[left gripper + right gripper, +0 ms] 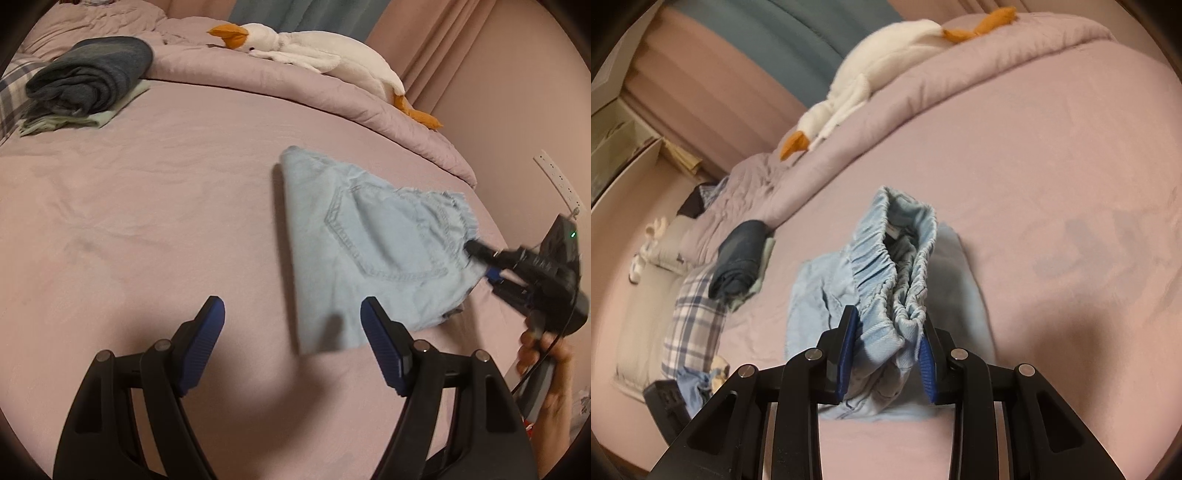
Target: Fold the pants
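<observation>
Denim shorts (369, 243) lie folded on the bed (147, 221), long axis near-to-far; our right hand-held gripper (888, 347) pinches their gathered waistband at right, while our left hand-held gripper (291, 314), spread and empty, hangs nearer their near-left corner.

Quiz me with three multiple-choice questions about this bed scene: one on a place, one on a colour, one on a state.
1. Where does the plush goose lie?
A on the rolled quilt
B on the floor
C on the folded clothes

2. What colour are the pants?
A black
B light blue
C red

3. What is the right tool doing?
A hanging empty
B gripping the pants' waistband
C holding the goose

Answers: 1 A, it stretches along the quilt; 2 B, pale denim; 3 B, the gathered waistband sits pinched between its fingers.
</observation>
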The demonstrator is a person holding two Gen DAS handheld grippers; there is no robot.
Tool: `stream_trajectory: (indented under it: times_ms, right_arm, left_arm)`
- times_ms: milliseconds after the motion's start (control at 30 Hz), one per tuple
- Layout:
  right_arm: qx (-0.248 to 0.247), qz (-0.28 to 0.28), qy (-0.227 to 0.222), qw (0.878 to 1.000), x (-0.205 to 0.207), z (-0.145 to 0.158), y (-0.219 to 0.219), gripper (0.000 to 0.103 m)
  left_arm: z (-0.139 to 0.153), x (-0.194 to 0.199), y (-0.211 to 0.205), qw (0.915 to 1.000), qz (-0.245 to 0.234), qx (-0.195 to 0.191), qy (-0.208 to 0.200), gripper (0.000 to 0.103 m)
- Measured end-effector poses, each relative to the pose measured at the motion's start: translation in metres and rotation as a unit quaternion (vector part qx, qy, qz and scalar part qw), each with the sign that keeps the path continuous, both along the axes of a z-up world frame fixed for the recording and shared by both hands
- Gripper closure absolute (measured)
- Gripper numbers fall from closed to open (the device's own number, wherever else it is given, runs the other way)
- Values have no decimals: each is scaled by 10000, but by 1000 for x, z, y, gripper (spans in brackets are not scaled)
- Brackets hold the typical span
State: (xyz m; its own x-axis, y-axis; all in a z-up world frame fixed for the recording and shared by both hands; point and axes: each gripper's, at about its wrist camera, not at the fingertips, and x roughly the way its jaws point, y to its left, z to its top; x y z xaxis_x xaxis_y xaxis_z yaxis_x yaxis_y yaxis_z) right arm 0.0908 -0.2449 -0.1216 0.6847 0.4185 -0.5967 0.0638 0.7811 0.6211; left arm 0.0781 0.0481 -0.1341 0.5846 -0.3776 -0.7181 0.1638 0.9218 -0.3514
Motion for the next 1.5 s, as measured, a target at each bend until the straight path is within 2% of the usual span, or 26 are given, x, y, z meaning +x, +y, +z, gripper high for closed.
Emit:
stream_trajectory:
  times_ms: [167, 300, 400, 467, 533, 700, 800, 833, 1033, 1133, 1200, 1400, 1500]
  right_arm:
    - [-84, -7, 339, 9994, 9, -26, -2, 71]
    - [193, 8, 461, 9988, 12, -43, -10, 71]
    - [451, 49, 482, 9978, 14, -52, -16, 71]
    - [483, 79, 453, 9978, 14, -54, -17, 71]
    - [453, 120, 417, 9980, 14, -53, -16, 71]
    - [455, 169, 368, 9981, 15, -57, -21, 71]
    - [413, 199, 336, 9984, 14, -58, -22, 72]
    - [417, 212, 320, 9984, 14, -59, -22, 72]
    - [376, 188, 296, 9987, 11, -60, -21, 73]
    - [332, 153, 313, 9988, 10, -59, -18, 73]
    - [356, 109, 318, 9988, 10, -58, -16, 72]
    - [198, 15, 336, 9992, 8, -55, -8, 72]
    - [148, -16, 364, 9992, 8, -54, -5, 72]
  left_arm:
    - [11, 28, -21, 9998, -169, -28, -77, 34]
    - [17, 55, -36, 9995, -287, 88, -137, 43]
    - [15, 82, -45, 9993, -362, 59, -30, 60]
    - [12, 98, -51, 9993, -372, 103, 24, 74]
    - [8, 115, -56, 9990, -387, 207, 86, 80]
    - [-5, 147, -64, 9983, -371, 396, 230, 83]
    - [-30, 168, -71, 9937, -545, 560, 810, 83]
    - [-34, 171, -71, 9939, -565, 538, 777, 82]
    - [-27, 163, -68, 9943, -560, 618, 663, 82]
    - [-19, 141, -67, 9946, -584, 682, 511, 83]
    - [-19, 122, -66, 9951, -638, 579, 490, 83]
    - [-32, 68, -66, 9914, -785, 995, 333, 83]
    - [-31, 53, -65, 9913, -802, 1018, 251, 83]
